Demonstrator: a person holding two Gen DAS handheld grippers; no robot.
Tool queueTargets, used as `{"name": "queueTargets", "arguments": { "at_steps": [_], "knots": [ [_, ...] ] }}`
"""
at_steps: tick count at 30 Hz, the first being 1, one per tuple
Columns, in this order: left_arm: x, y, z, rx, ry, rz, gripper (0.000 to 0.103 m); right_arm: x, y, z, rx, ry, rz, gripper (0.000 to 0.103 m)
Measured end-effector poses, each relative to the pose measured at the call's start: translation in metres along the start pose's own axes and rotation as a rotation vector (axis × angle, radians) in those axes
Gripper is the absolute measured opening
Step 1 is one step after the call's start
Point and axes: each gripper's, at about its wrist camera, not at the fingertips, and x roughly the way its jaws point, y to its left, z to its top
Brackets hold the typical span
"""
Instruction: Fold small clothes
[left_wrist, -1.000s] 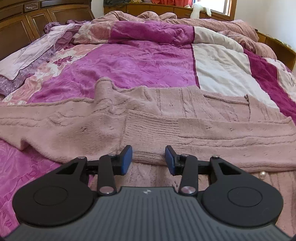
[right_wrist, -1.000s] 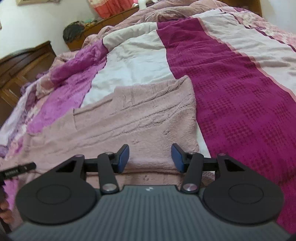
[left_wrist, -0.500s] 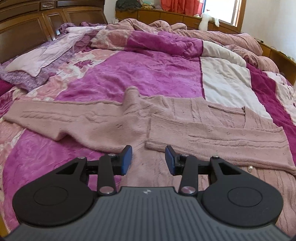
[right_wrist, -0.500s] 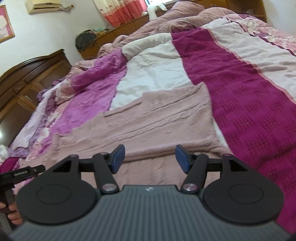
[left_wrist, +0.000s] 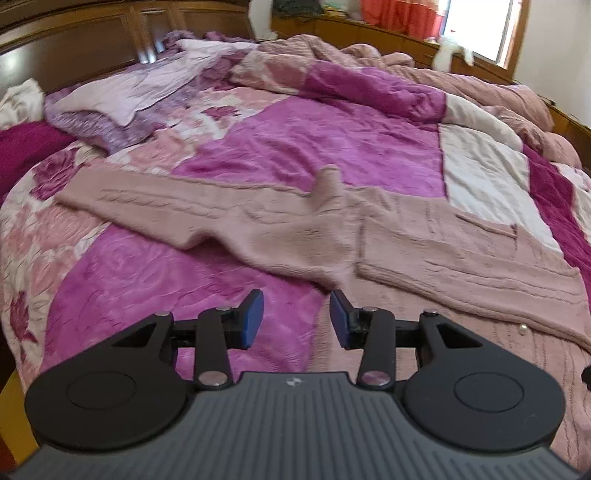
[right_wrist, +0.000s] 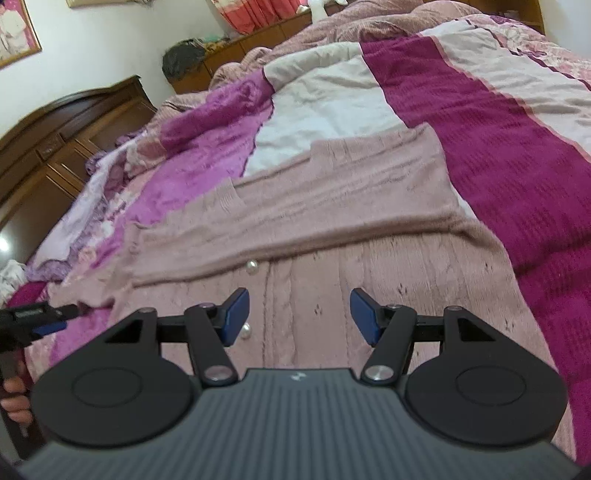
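A pink cable-knit cardigan (left_wrist: 295, 236) lies spread on the bed. Its sleeve (left_wrist: 147, 199) stretches out to the left, and one front panel is folded over the body at the right. My left gripper (left_wrist: 297, 319) is open and empty, hovering over the magenta bedspread just short of the cardigan's near edge. In the right wrist view the cardigan (right_wrist: 332, 206) fills the middle, with pearl buttons (right_wrist: 252, 264) along its front. My right gripper (right_wrist: 299, 317) is open with nothing between its pads, above the near knit panel. The left gripper (right_wrist: 40, 321) shows at the far left edge, held by a hand.
A patchwork bedspread (left_wrist: 295, 147) in magenta, pink and white covers the bed. Crumpled lilac cloths (left_wrist: 129, 92) lie by the dark wooden headboard (left_wrist: 92, 40). A bunched quilt (left_wrist: 369, 74) lies at the far side. The bed's edge drops off at the left.
Both grippers have drawn back from the cardigan, so more of it shows, including the whole left sleeve. The right gripper's jaws have widened. The left jaws kept their gap.
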Motion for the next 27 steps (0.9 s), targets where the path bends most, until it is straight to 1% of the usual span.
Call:
{"name": "queueTargets", "arguments": {
  "at_steps": [3, 6, 9, 13, 16, 21, 24, 27],
  "knots": [
    [0.003, 0.013, -0.001, -0.031, 0.011, 0.023, 0.049, 0.003, -0.001, -0.005, 0.002, 0.008, -0.015, 0.063],
    [0.008, 0.026, -0.001, -0.073, 0.023, 0.045, 0.056, 0.005, 0.0, -0.009, -0.004, 0.017, -0.026, 0.063],
    [0.015, 0.037, -0.001, -0.121, 0.027, 0.068, 0.059, 0.006, 0.001, -0.011, -0.019, 0.013, -0.031, 0.063],
    [0.025, 0.058, 0.003, -0.212, 0.011, 0.085, 0.062, 0.01, 0.002, -0.013, -0.023, 0.019, -0.026, 0.063],
    [0.038, 0.076, 0.007, -0.312, 0.004, 0.078, 0.063, 0.014, 0.003, -0.015, -0.025, 0.031, -0.033, 0.064],
    [0.061, 0.108, 0.016, -0.482, 0.002, 0.035, 0.063, 0.018, 0.006, -0.016, -0.027, 0.034, -0.045, 0.064],
    [0.078, 0.124, 0.024, -0.568, -0.003, 0.028, 0.063, 0.02, 0.009, -0.016, -0.035, 0.033, -0.052, 0.064],
    [0.094, 0.138, 0.026, -0.656, 0.003, -0.003, 0.063, 0.022, 0.011, -0.016, -0.046, 0.036, -0.059, 0.064]
  ]
}}
